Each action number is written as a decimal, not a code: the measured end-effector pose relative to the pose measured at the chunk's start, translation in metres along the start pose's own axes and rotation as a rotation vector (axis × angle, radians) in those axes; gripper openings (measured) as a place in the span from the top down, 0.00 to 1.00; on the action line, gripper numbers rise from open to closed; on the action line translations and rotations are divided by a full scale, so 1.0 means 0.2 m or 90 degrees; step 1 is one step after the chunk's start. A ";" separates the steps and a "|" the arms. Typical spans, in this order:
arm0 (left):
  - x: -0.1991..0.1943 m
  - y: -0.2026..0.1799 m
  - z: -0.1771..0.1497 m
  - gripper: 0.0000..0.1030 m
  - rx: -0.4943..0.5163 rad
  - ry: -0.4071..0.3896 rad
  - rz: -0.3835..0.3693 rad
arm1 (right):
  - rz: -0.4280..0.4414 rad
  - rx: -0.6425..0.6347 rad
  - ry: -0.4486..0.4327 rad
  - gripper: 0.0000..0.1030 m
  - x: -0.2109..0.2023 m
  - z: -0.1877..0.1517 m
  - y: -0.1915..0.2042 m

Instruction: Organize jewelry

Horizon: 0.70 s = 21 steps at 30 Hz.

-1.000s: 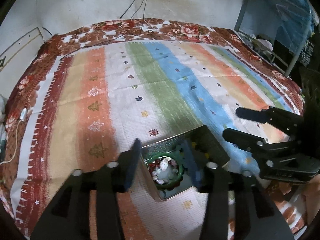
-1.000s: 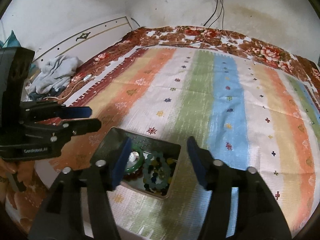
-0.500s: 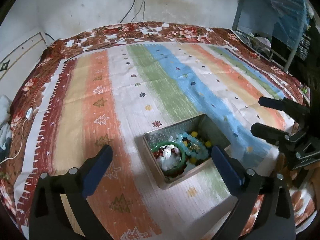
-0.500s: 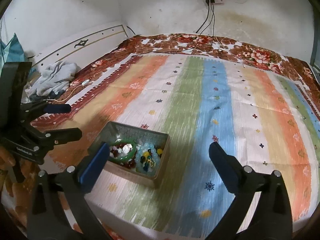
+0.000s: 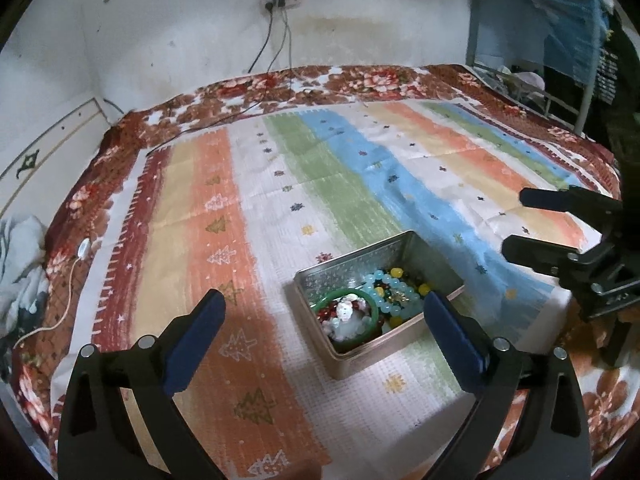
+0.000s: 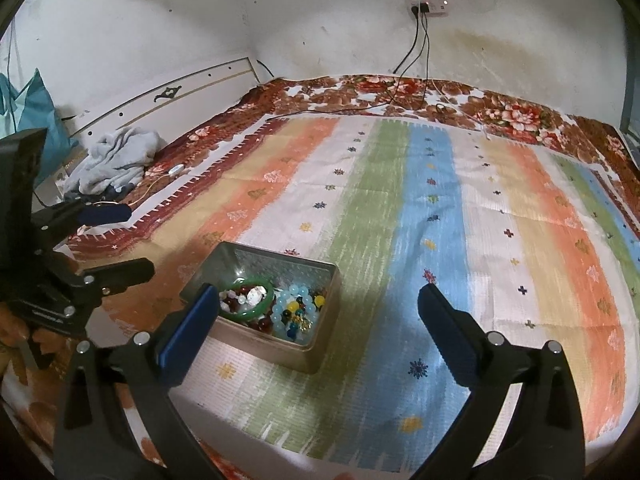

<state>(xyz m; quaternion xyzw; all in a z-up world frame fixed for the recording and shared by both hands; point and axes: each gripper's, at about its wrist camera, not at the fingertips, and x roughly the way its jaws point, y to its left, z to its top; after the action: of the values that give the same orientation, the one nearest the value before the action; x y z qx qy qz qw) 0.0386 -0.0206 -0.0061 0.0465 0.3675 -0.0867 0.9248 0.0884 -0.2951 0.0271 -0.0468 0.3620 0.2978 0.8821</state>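
An open metal tin (image 5: 352,270) sits on the striped cloth near the bed's front edge. It holds a green bangle (image 5: 362,295), pale blue beads (image 5: 386,285) and other coloured beads. The tin also shows in the right wrist view (image 6: 280,266). My left gripper (image 5: 322,320) is open and empty, raised above and short of the tin. My right gripper (image 6: 318,318) is open and empty, above the cloth just right of the tin. Each gripper shows in the other's view, the right (image 5: 536,220) and the left (image 6: 124,240).
The striped cloth (image 6: 440,200) covers a bed with a floral blanket (image 6: 500,112) beneath. A grey bundle of clothes (image 6: 116,160) lies at the left by the headboard. Cables hang from a wall socket (image 6: 428,6). A metal rack (image 5: 560,60) stands at the right.
Both grippers opened wide and pulled up and back from the tin. The tin stays in place with the jewelry inside.
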 end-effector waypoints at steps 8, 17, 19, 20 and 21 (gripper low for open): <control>-0.02 -0.05 -0.02 0.06 0.021 -0.018 -0.002 | 0.001 -0.017 0.013 0.05 0.02 -0.02 0.03; -0.04 -0.06 -0.03 0.06 0.013 -0.032 -0.013 | -0.001 -0.024 0.021 0.05 0.04 -0.04 0.05; -0.04 -0.06 -0.03 0.06 0.012 -0.033 -0.010 | 0.001 -0.023 0.019 0.05 0.04 -0.04 0.05; -0.04 -0.06 -0.03 0.06 0.009 -0.031 -0.009 | 0.001 -0.024 0.019 0.05 0.04 -0.04 0.05; -0.04 -0.06 -0.03 0.06 0.006 -0.030 -0.008 | 0.002 -0.025 0.018 0.05 0.04 -0.04 0.05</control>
<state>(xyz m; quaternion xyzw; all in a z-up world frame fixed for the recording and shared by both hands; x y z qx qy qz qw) 0.0274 -0.0301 -0.0057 0.0463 0.3458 -0.0952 0.9323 0.0824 -0.2850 0.0175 -0.0674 0.3684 0.3055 0.8755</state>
